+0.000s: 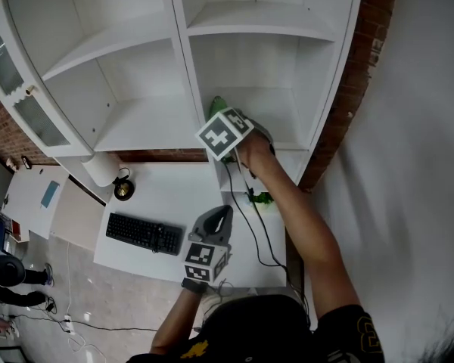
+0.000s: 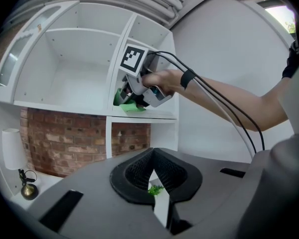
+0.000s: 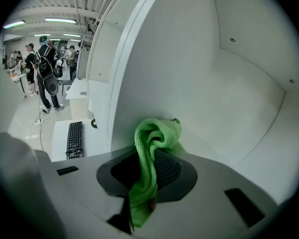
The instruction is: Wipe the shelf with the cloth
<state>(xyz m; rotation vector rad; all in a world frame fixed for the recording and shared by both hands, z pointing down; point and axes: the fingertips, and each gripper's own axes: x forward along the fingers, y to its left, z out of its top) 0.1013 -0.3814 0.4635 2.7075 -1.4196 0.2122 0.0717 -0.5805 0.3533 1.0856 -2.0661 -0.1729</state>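
The white shelf unit (image 1: 268, 123) fills the upper half of the head view. My right gripper (image 1: 221, 119) reaches into the lower compartment of its right column, shut on a bunched green cloth (image 1: 216, 104). In the right gripper view the cloth (image 3: 152, 148) hangs pinched between the jaws (image 3: 152, 169), its top pressed towards the compartment's left wall and shelf board (image 3: 214, 143). The left gripper view shows the same cloth (image 2: 131, 105) on the shelf board (image 2: 154, 114) under the right gripper (image 2: 139, 91). My left gripper (image 1: 221, 218) hovers low above the desk, jaws together (image 2: 153, 172) and holding nothing.
Below the shelf is a white desk (image 1: 174, 195) with a black keyboard (image 1: 144, 233), a small green plant (image 1: 261, 198), a brass object (image 1: 123, 190) and a white cylinder lamp (image 1: 100, 169). A glass cabinet door (image 1: 15, 89) stands open at left. People (image 3: 47, 76) stand far off.
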